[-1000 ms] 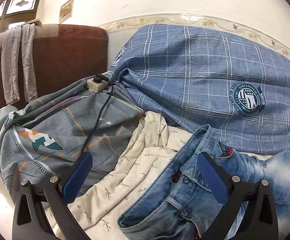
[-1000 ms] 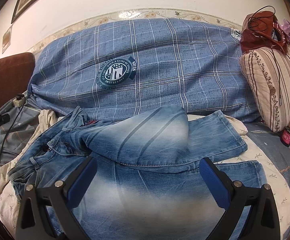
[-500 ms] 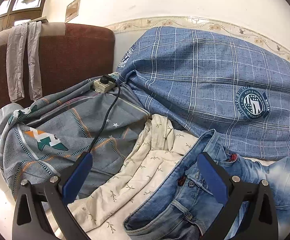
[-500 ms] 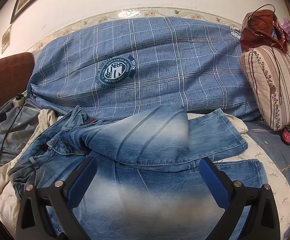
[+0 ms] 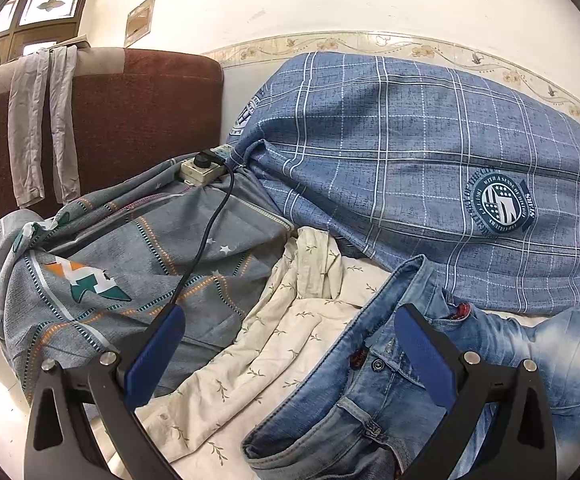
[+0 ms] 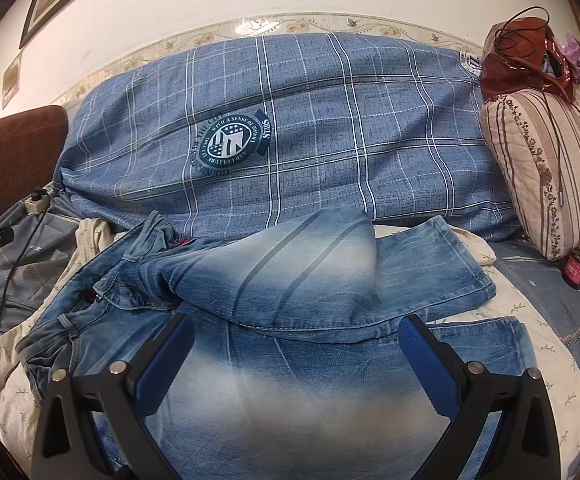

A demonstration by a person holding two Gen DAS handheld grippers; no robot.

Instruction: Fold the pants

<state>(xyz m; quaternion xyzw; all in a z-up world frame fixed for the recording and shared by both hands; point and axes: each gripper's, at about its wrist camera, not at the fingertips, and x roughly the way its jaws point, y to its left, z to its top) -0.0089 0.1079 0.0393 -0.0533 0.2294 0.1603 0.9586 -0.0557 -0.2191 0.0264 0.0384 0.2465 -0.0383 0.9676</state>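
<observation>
Claws: your left claw (image 5: pixel 286 346) and right claw (image 6: pixel 295 346) gape, empty.
Risk: grabbing one layer of jeans (image 6: pixel 290 280) skews your fold.

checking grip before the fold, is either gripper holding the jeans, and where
Nothing is held: left gripper and right gripper are both open above the jeans.

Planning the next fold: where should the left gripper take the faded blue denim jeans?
Probably the waistband of the faded blue denim jeans. It lies open at their left end, its thick rim raised off the cream leaf-print sheet. Bring the open left gripper in from the left, one finger inside the opening.
</observation>
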